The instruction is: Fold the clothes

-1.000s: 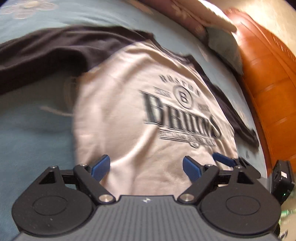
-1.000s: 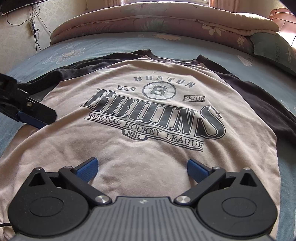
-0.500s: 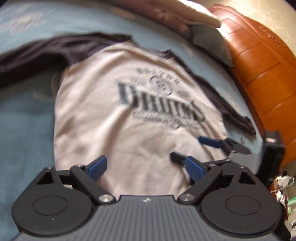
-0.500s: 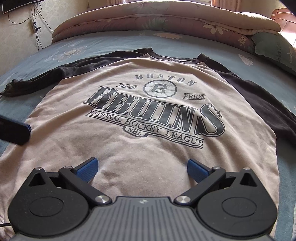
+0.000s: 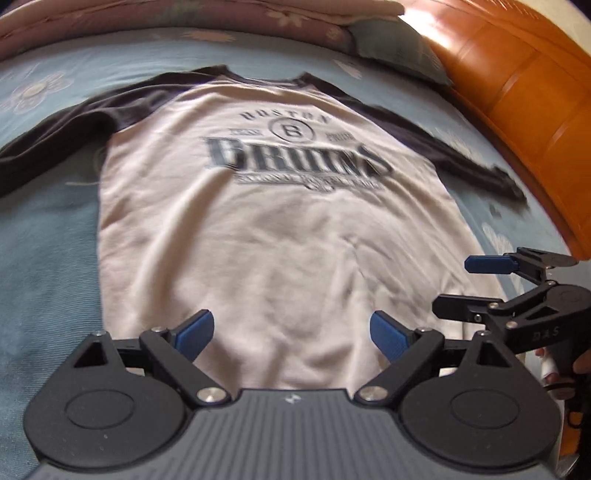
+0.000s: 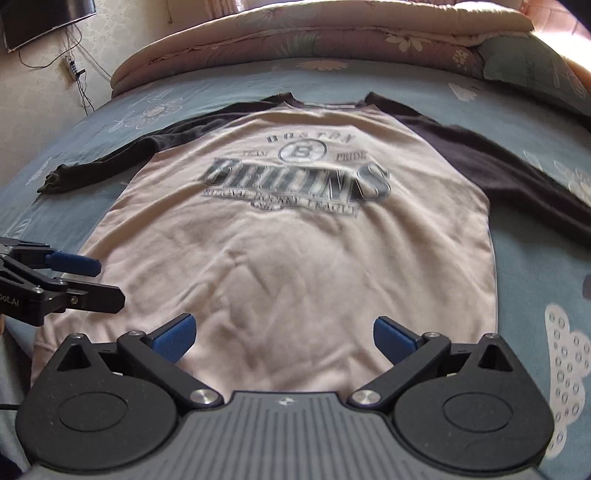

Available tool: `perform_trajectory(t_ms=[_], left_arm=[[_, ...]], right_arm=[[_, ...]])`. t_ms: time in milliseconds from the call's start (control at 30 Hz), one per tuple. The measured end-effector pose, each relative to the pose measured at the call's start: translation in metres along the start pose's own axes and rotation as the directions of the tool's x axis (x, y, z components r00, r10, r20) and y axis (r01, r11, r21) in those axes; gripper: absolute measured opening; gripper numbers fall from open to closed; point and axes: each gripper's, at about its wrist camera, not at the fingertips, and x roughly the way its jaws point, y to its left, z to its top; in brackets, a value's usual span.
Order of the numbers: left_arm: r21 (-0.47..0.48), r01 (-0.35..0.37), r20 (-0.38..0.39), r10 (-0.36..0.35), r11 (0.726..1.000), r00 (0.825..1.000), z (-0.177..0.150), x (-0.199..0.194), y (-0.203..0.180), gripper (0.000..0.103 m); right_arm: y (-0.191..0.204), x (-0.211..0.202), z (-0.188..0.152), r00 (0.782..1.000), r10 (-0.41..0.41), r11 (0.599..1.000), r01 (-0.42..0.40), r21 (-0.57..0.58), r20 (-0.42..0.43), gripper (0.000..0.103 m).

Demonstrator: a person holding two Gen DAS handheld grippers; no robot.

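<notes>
A beige raglan shirt [image 5: 258, 229] with dark sleeves and a "Boston Bruins" print lies flat, face up, on the blue bed; it also shows in the right wrist view [image 6: 295, 251]. Both sleeves are spread out to the sides. My left gripper [image 5: 291, 336] is open and empty above the shirt's lower hem. My right gripper [image 6: 284, 339] is open and empty above the hem too. The right gripper shows in the left wrist view [image 5: 461, 288] at the shirt's right hem corner. The left gripper shows in the right wrist view [image 6: 99, 282] at the left hem corner.
The blue floral bedsheet [image 6: 535, 332] surrounds the shirt. A rolled pink quilt [image 6: 314, 33] and a green pillow [image 6: 528, 70] lie at the far end. An orange wooden headboard [image 5: 517, 103] runs along the right. A wall with cables and a screen [image 6: 48, 18] is at the left.
Both grippers have pulled back from the shirt toward its hem, so more of the shirt and sleeves is in view. The left view has swung round to face the shirt squarely.
</notes>
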Motion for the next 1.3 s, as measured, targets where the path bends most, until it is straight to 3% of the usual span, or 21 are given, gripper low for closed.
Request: perform_trajectory(t_ms=[100, 167, 300, 400, 633, 867, 1033, 1300], left_arm=[[0.037, -0.016, -0.057, 0.019, 0.999, 0.998, -0.014, 0.01, -0.006, 0.092], [0.047, -0.012, -0.049, 0.014, 0.999, 0.999, -0.022, 0.01, -0.007, 0.099], [0.041, -0.017, -0.04, 0.019, 0.999, 0.999, -0.025, 0.008, -0.007, 0.099], [-0.012, 0.019, -0.027, -0.019, 1.0, 0.999, -0.028, 0.004, 0.002, 0.099], [-0.124, 0.098, 0.021, -0.096, 0.987, 0.995, -0.035, -0.006, 0.029, 0.099], [-0.105, 0.127, 0.02, -0.126, 0.986, 0.992, -0.035, -0.007, 0.033, 0.099], [-0.126, 0.149, 0.015, -0.148, 0.981, 0.989, -0.034, -0.007, 0.039, 0.099], [-0.097, 0.107, -0.037, -0.111, 0.99, 0.993, -0.025, -0.002, 0.03, 0.1]], right_arm=[[-0.014, -0.003, -0.029, 0.998, -0.017, 0.996, 0.022, 0.083, -0.057, 0.103], [-0.02, -0.013, -0.045, 0.999, -0.027, 0.992, 0.03, 0.119, -0.033, 0.103], [-0.033, -0.022, -0.049, 1.0, -0.002, 0.971, 0.007, 0.24, -0.022, 0.103], [-0.037, -0.021, -0.045, 1.0, 0.001, 0.949, 0.004, 0.315, -0.016, 0.103], [-0.024, -0.012, -0.039, 0.994, -0.08, 0.948, 0.097, 0.304, -0.068, 0.103], [-0.01, 0.0, -0.032, 0.977, -0.169, 0.95, 0.197, 0.243, -0.132, 0.103], [-0.012, 0.003, -0.027, 0.975, -0.172, 0.944, 0.204, 0.258, -0.143, 0.103], [-0.013, 0.002, -0.027, 0.979, -0.143, 0.959, 0.174, 0.225, -0.147, 0.103]])
